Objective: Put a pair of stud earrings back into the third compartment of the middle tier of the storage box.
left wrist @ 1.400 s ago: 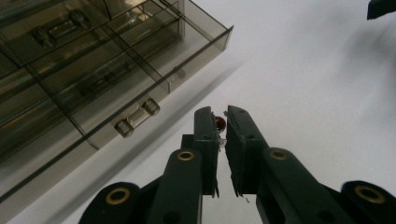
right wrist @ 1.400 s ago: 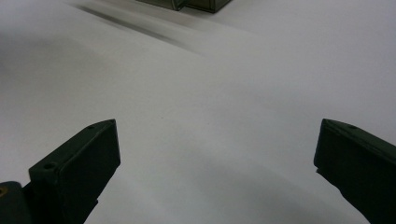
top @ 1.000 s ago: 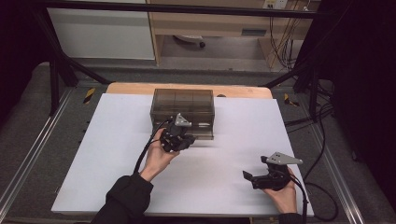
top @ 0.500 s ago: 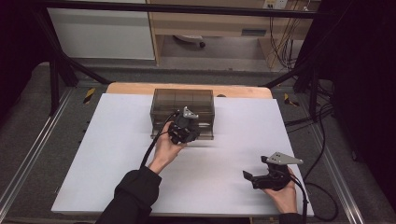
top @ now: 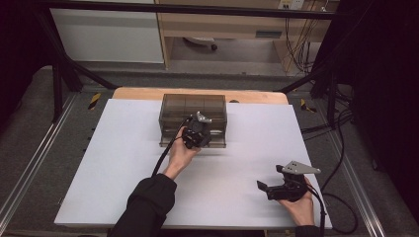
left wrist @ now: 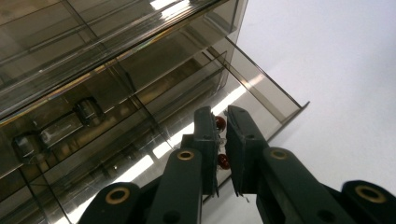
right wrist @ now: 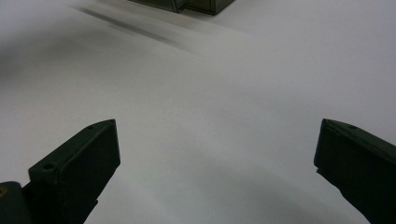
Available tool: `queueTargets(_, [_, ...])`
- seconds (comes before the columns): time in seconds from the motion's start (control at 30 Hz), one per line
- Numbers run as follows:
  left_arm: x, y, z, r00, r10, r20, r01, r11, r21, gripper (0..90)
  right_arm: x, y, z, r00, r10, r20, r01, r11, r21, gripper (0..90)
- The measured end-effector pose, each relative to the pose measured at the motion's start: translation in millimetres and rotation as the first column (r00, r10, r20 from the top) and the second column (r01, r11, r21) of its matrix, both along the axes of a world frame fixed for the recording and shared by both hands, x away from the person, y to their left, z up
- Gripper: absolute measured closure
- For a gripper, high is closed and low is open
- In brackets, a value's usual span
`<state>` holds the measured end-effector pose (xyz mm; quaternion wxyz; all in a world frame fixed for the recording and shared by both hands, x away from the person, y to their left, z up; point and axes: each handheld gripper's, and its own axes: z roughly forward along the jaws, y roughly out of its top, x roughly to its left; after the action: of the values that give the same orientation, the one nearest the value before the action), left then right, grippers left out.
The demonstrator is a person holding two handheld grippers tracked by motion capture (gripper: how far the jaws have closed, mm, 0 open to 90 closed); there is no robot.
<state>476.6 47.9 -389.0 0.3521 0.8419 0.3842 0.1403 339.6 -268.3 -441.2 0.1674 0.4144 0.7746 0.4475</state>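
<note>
While the left gripper (left wrist: 223,128) hangs just in front of the smoky plastic box (top: 192,117), its jaws are pressed together on a small part with red ends (left wrist: 221,124), and a pulled-out drawer (left wrist: 261,88) lies just beyond its tips. The step in hand looks like dropping that part into the drawer. The next move probably calls for lowering the tips over the drawer's floor, clear of its thin wall, before letting go. The right gripper (right wrist: 215,172) rests spread over the bare white table (top: 123,163), well apart.
</note>
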Motion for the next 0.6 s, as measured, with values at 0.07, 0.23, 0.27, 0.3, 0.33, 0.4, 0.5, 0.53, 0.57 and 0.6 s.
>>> queueTargets(0.07, [1.4, -0.3, -1.7, 1.0000, 0.002, 0.002, -0.002, 1.0000, 0.002, 81.4, 0.0, 0.0, 0.1, 1.0000, 0.001, 0.000, -0.001, 1.0000, 0.000, 0.9])
queueTargets(0.23, [3.9, -1.1, -5.9, 1.0000, 0.007, -0.003, -0.007, 0.9999, 0.010, 80.9, -0.2, 0.1, 0.1, 1.0000, 0.001, 0.000, -0.001, 1.0000, 0.000, 0.9])
queueTargets(0.27, [4.2, -1.0, -6.9, 1.0000, 0.006, -0.001, -0.006, 1.0000, 0.007, 80.9, -0.2, 0.1, 0.1, 1.0000, 0.001, 0.000, -0.001, 1.0000, 0.000, 0.9])
queueTargets(0.3, [4.4, -1.0, -7.9, 1.0000, 0.008, 0.001, -0.008, 1.0000, 0.003, 80.6, -0.1, 0.1, 0.0, 1.0000, 0.001, 0.001, -0.001, 1.0000, 0.000, 0.8])
queueTargets(0.33, [4.5, -0.6, -8.4, 1.0000, 0.007, -0.003, -0.007, 1.0000, 0.003, 79.9, -0.1, 0.0, 0.1, 1.0000, 0.002, 0.000, -0.002, 1.0000, 0.000, 0.8])
queueTargets(0.4, [5.0, 0.0, -9.5, 1.0000, 0.006, -0.008, -0.006, 1.0000, -0.004, 75.3, -0.1, 0.3, -0.1, 1.0000, 0.001, 0.000, -0.001, 1.0000, 0.001, 0.8])
queueTargets(0.5, [4.2, 1.7, -8.2, 1.0000, -0.004, -0.007, 0.004, 1.0000, -0.006, 71.5, -0.1, 0.5, -0.3, 1.0000, 0.001, 0.000, -0.001, 1.0000, -0.001, 0.8])
queueTargets(0.53, [3.4, 2.3, -6.8, 1.0000, -0.006, -0.002, 0.006, 0.9999, -0.011, 69.3, -0.1, 0.4, -0.2, 1.0000, 0.001, 0.000, -0.001, 1.0000, 0.000, 0.8])
queueTargets(0.57, [2.3, 3.1, -4.8, 1.0000, -0.008, 0.002, 0.008, 0.9998, -0.016, 67.4, -0.1, 0.3, -0.1, 1.0000, 0.000, 0.000, 0.000, 1.0000, 0.000, 0.8])
queueTargets(0.6, [0.9, 4.2, -2.5, 0.9999, -0.014, 0.007, 0.014, 0.9997, -0.020, 65.6, -0.1, 0.2, -0.1, 1.0000, 0.000, 0.000, 0.000, 1.0000, 0.001, 0.8])
